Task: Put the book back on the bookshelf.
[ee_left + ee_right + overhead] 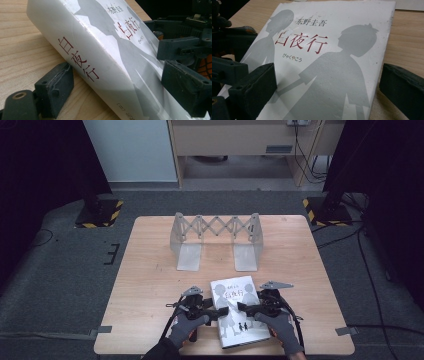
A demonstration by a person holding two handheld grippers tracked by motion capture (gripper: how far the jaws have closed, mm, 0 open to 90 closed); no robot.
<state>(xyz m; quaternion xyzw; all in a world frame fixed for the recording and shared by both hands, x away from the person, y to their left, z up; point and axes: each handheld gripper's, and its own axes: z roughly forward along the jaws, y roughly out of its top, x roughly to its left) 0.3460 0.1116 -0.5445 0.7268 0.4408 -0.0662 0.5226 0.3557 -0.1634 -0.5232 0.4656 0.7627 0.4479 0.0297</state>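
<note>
1. At the front edge of the tabletop (150, 270), a person's gloved left hand (187, 327) and right hand (280, 325) each worked a two-jaw tool from opposite sides of a single white book (234, 312).

2. The left gripper (214, 311) had its jaws set across the book's spine edge. In the left gripper view, one pad sat low on the table side and the other lay on the cover. The pair looked clamped on the book, with that edge seemingly tipped a little off the wood.

3. The right gripper (244, 309) stood with its jaws spread wide. In the right gripper view, the book's long open edge ran between them, with one jaw over the cover and the other clear of the edge, so nothing was pinched on that side.

4. The book lay cover up just inside the front edge, a little right of the middle, and well apart from anything else on the table.

5. Toward the far edge, a grey expanding book rack (216, 227) stood upright with nothing between its two end plates.

6. The step in hand appeared to be securing the book with both tools before a lift. The next move probably called for the right jaws to close on the open edge. The book would then need raising, turning upright and carrying to the rack without slipping.
</note>
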